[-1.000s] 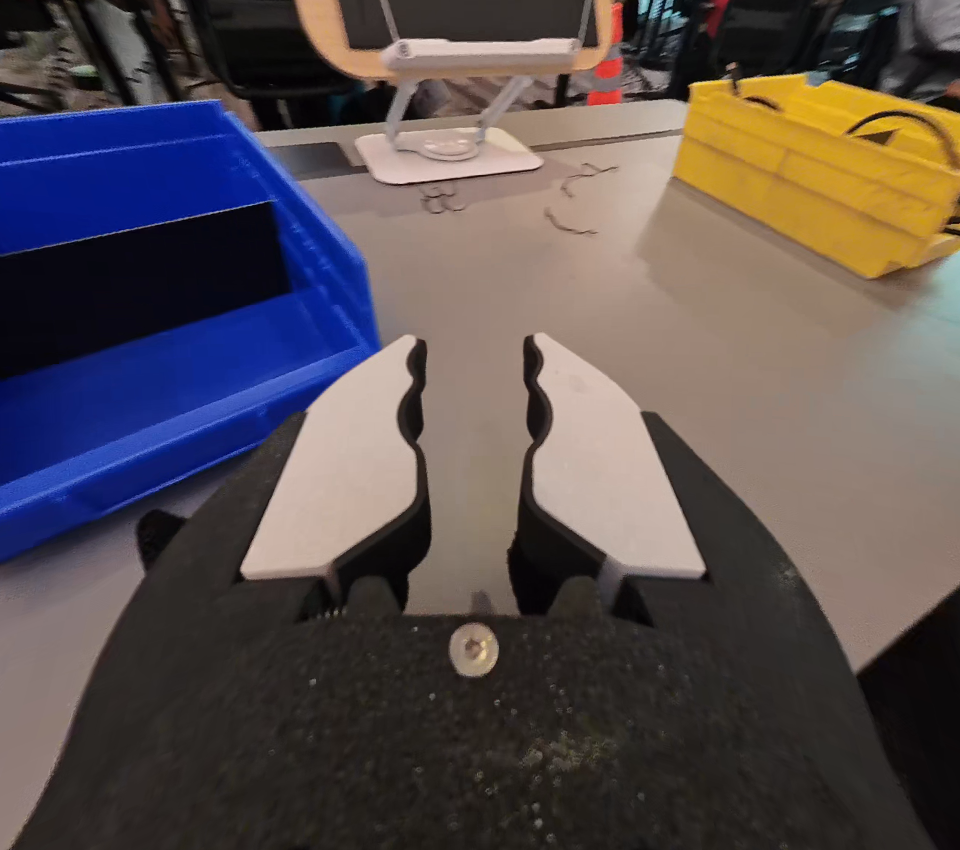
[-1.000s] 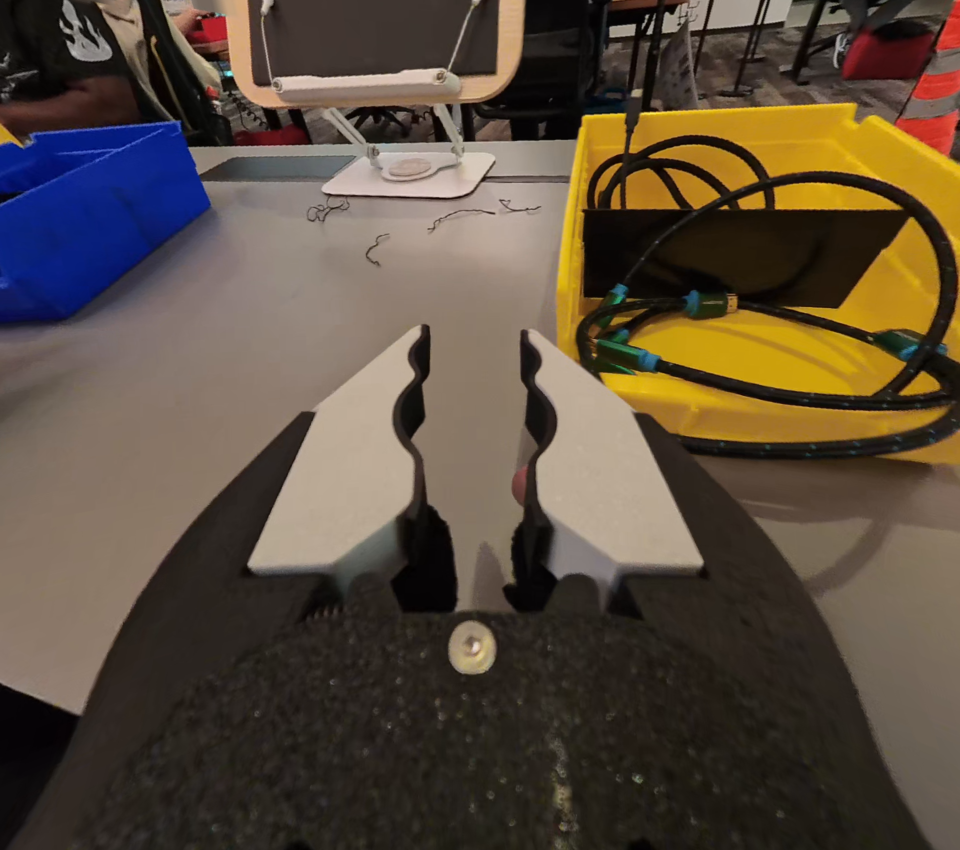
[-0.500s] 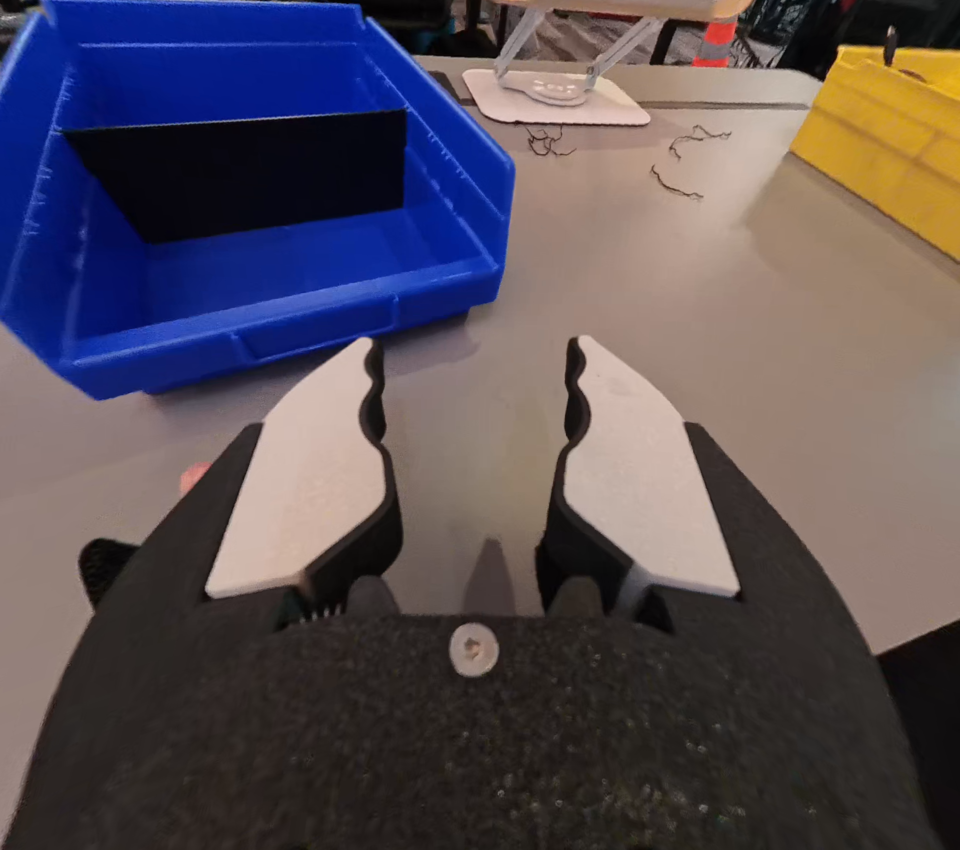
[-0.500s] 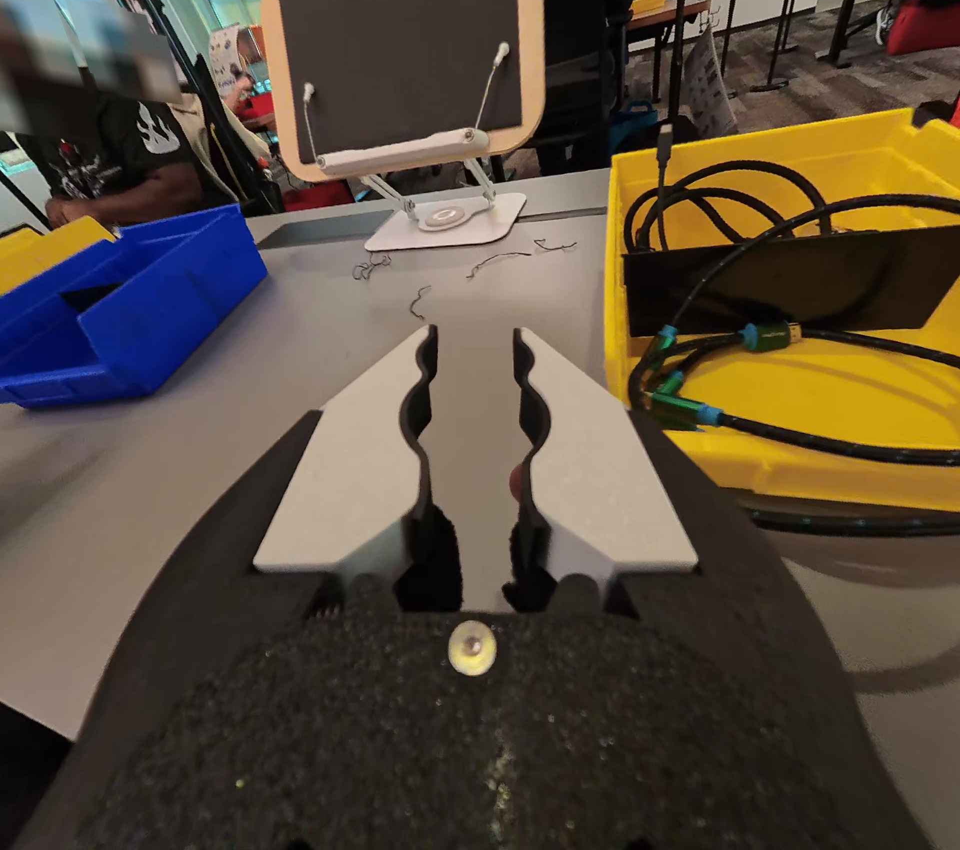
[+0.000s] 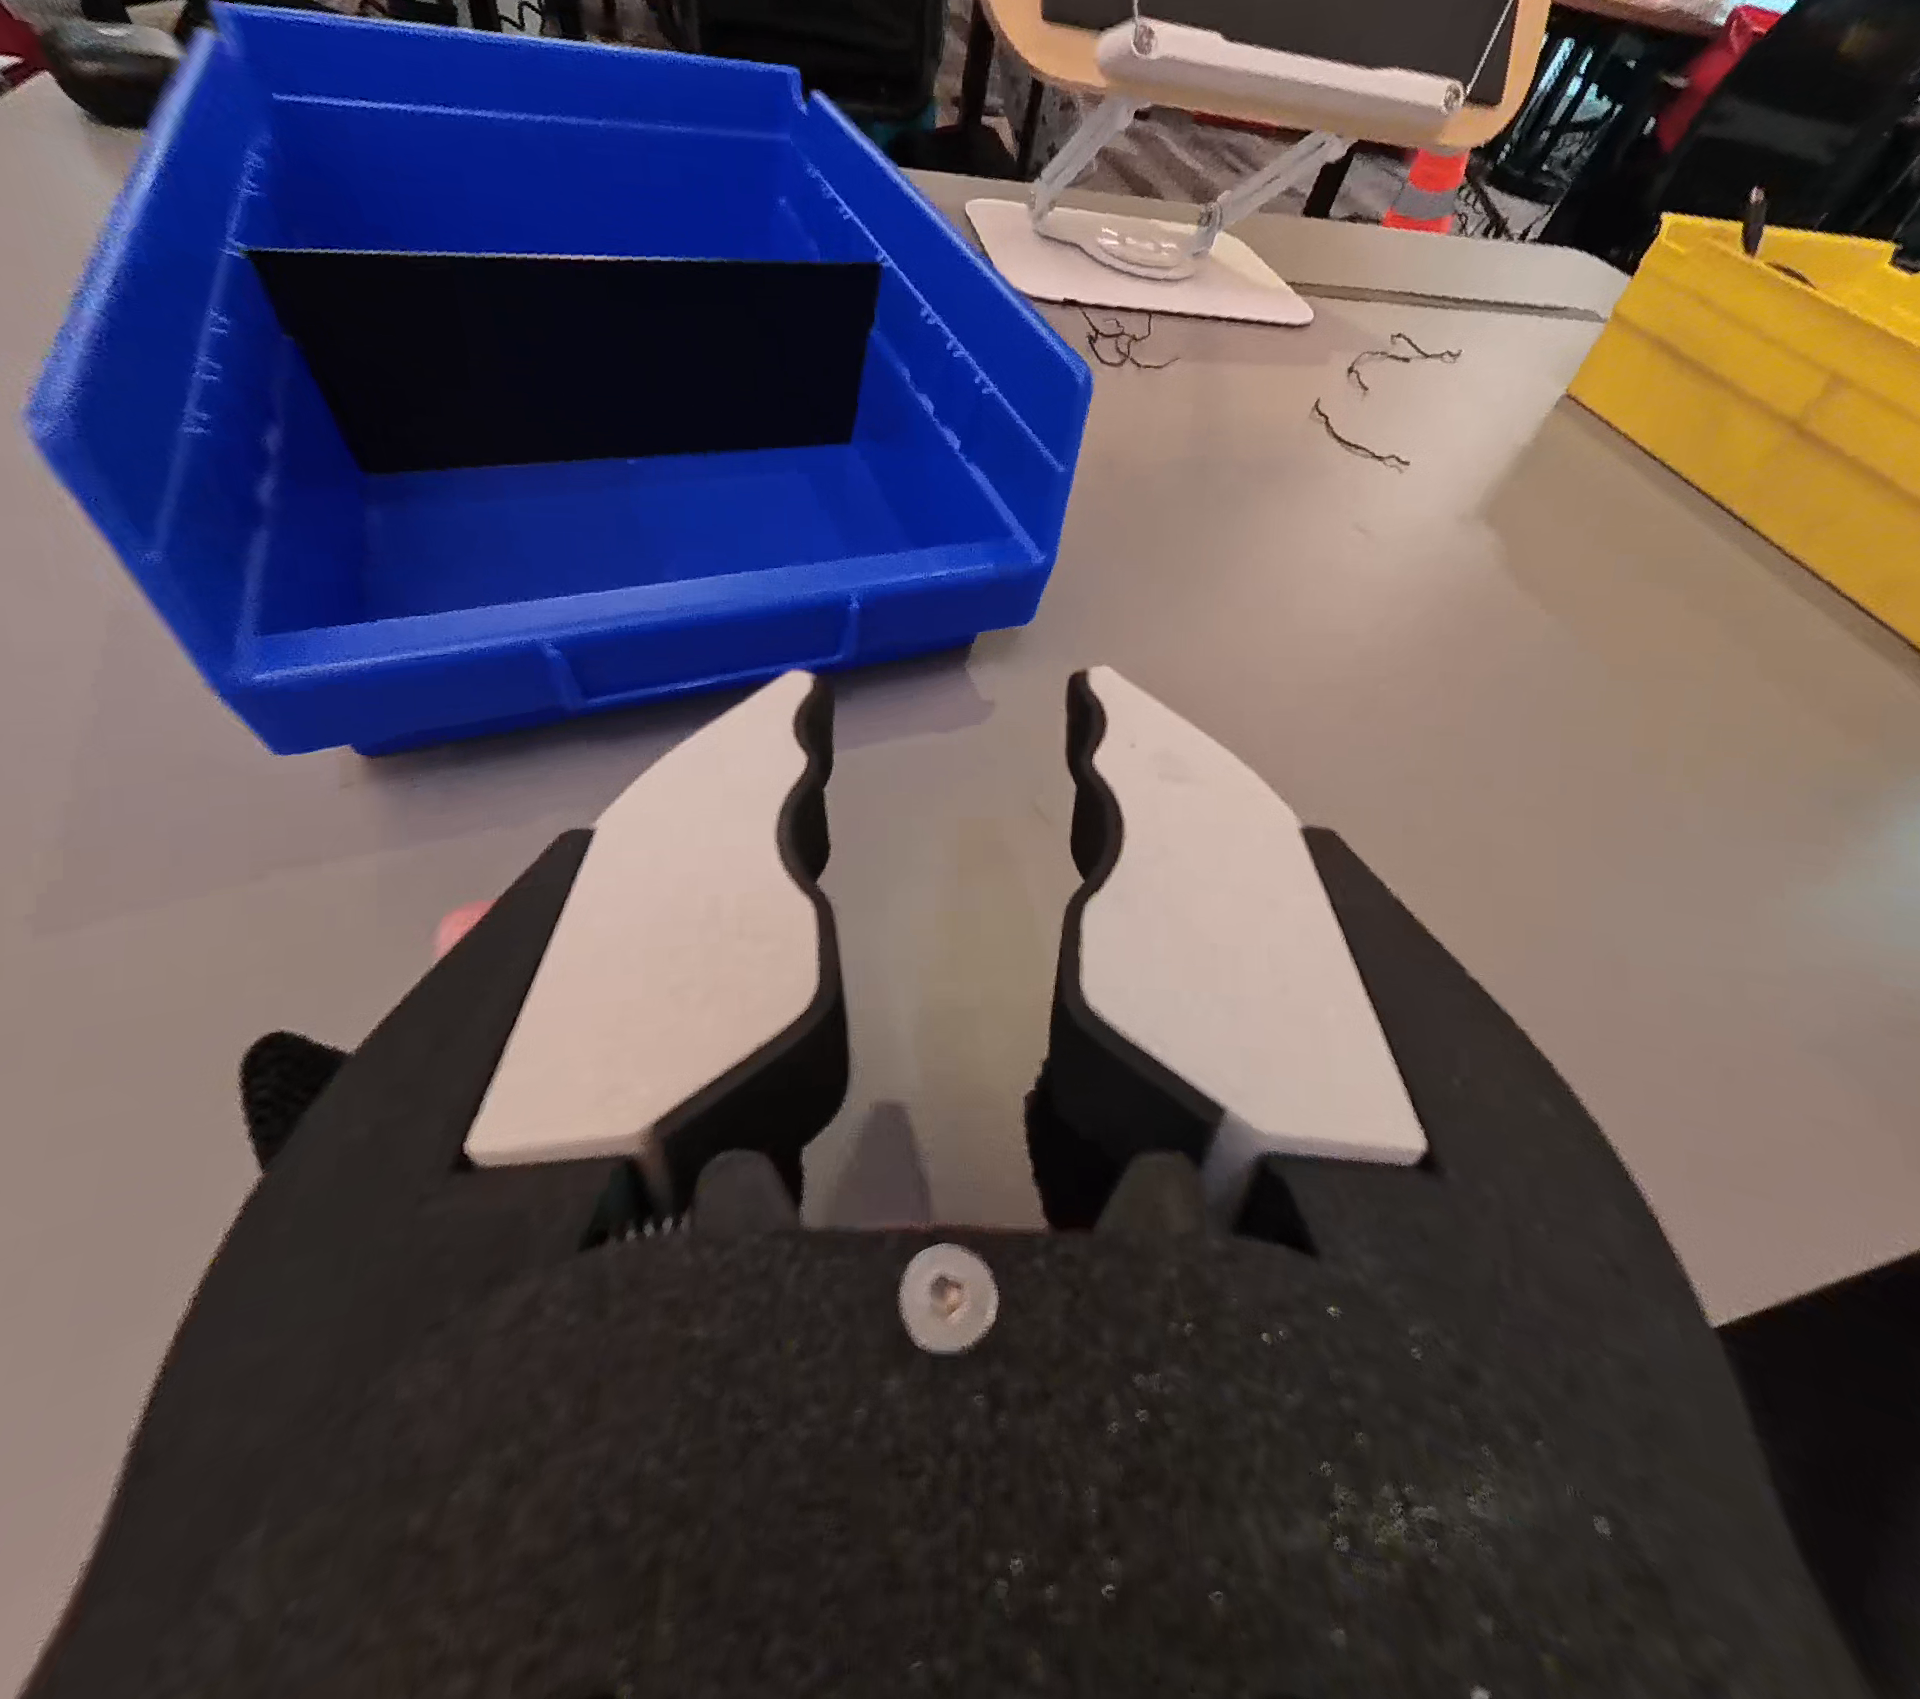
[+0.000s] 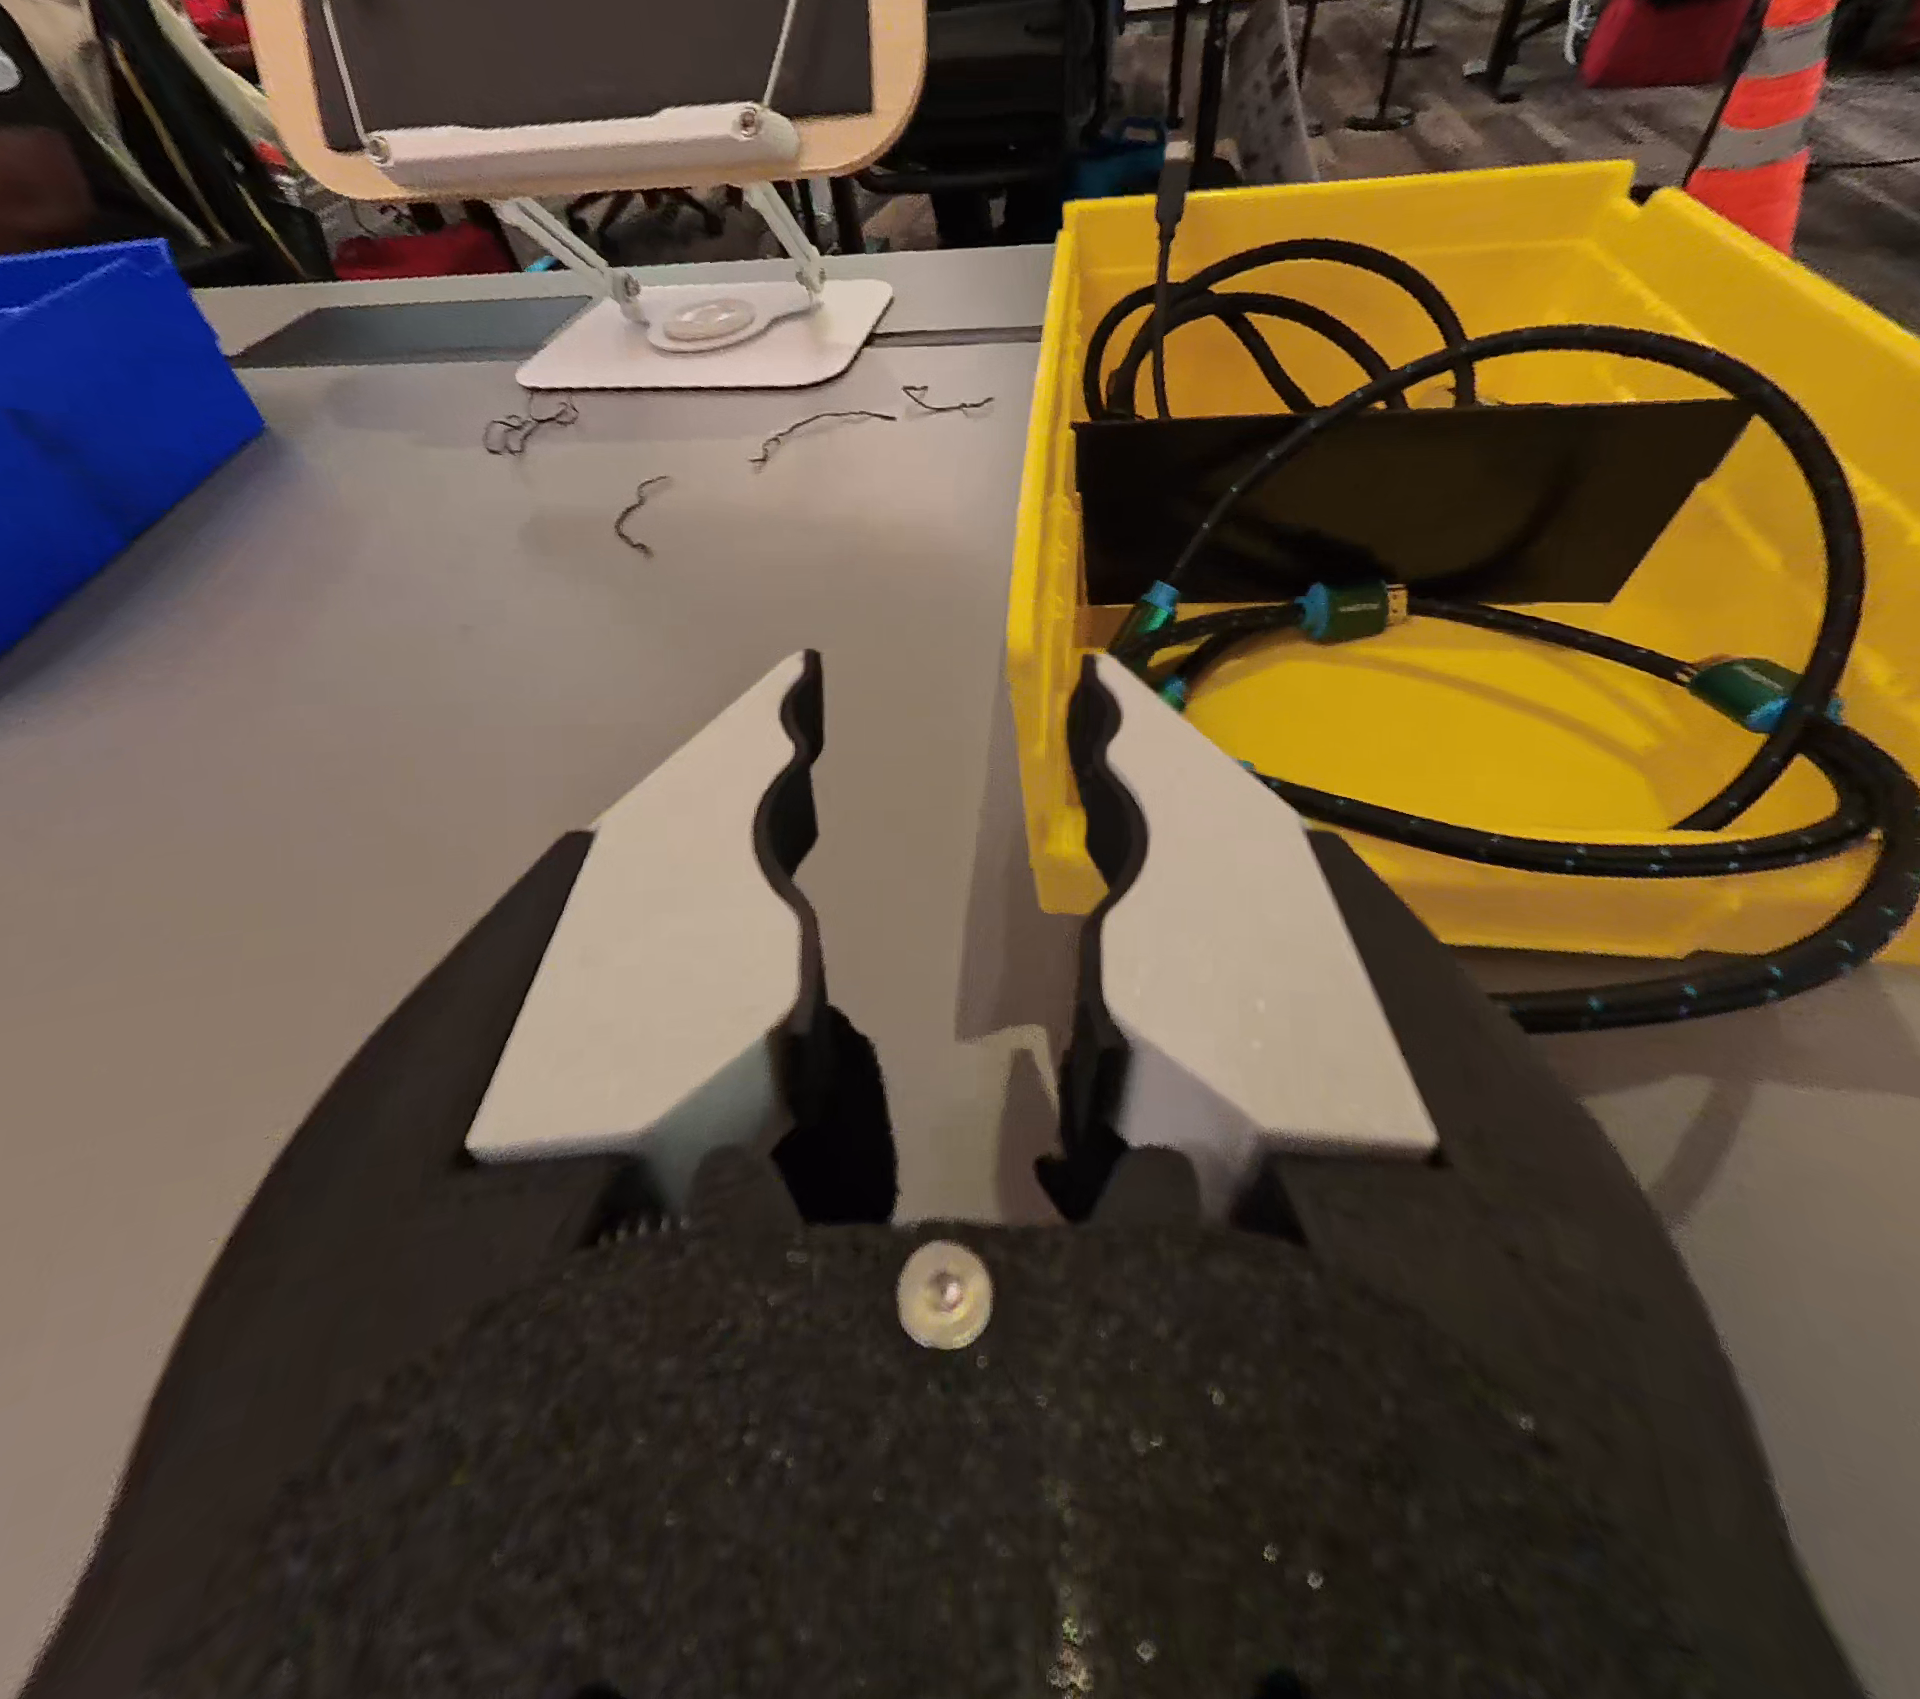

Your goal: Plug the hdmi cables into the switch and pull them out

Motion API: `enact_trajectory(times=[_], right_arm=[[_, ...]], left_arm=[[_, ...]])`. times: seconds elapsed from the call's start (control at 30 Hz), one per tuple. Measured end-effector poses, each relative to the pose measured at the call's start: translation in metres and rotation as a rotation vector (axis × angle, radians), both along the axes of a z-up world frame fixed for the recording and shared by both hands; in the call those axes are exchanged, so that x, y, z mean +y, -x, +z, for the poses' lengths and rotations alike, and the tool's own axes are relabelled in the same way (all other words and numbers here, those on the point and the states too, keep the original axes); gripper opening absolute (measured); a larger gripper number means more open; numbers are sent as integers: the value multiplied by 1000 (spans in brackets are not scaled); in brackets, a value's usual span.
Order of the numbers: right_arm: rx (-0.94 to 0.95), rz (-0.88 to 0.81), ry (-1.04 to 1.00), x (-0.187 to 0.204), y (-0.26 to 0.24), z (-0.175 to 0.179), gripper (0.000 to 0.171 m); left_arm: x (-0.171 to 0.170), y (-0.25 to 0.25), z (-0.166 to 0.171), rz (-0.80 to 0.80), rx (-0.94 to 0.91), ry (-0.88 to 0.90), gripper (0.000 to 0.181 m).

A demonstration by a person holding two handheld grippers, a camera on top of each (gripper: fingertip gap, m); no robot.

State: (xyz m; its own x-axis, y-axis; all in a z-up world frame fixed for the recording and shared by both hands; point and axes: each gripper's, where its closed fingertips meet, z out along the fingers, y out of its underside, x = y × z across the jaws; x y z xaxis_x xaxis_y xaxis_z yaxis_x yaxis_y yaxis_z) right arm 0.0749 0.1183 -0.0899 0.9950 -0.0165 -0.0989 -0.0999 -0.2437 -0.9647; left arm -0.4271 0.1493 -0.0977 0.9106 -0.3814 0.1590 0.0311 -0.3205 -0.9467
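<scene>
Black braided HDMI cables (image 6: 1558, 849) with green and blue plugs (image 6: 1351, 610) lie coiled in a yellow bin (image 6: 1049, 506) at the right in the right wrist view. One loop hangs over the bin's front onto the table. I see no switch in either view. My right gripper (image 6: 945, 683) is open and empty above the grey table, just left of the yellow bin's near corner. My left gripper (image 5: 945, 699) is open and empty above the table, just in front of a blue bin (image 5: 623, 631) that holds only a black divider (image 5: 582, 361).
A tablet stand with a wood-framed dark board (image 5: 1278, 80) stands at the table's back (image 6: 707, 330). Loose black thread scraps (image 6: 644, 506) lie in front of it. The yellow bin's edge (image 5: 1766, 402) shows at right in the left wrist view. Chairs, desks and an orange cone (image 6: 1777, 80) stand behind. The gap from one gripper's tips to the other's is roughly 50 centimeters.
The left gripper has drawn back and turned left, bringing the whole blue bin into view, and its jaws have opened wider. The right gripper has opened wider and shifted toward the yellow bin.
</scene>
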Motion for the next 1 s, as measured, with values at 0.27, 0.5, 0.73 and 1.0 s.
enact_trajectory(times=[0.27,0.5,0.73,1.0], right_arm=[[-157,-140,25,-14,-28,-4,58],[-176,-101,110,9,-10,-9,60],[-128,-23,219,21,29,-24,57],[-86,159,66,-10,81,17,52]], left_arm=[[5,-60,-19,-135,161,24,78],[1,-91,-10,-177,198,-92,66],[0,-118,-15,-250,178,-80,66],[-16,-183,-23,-421,232,-77,63]])
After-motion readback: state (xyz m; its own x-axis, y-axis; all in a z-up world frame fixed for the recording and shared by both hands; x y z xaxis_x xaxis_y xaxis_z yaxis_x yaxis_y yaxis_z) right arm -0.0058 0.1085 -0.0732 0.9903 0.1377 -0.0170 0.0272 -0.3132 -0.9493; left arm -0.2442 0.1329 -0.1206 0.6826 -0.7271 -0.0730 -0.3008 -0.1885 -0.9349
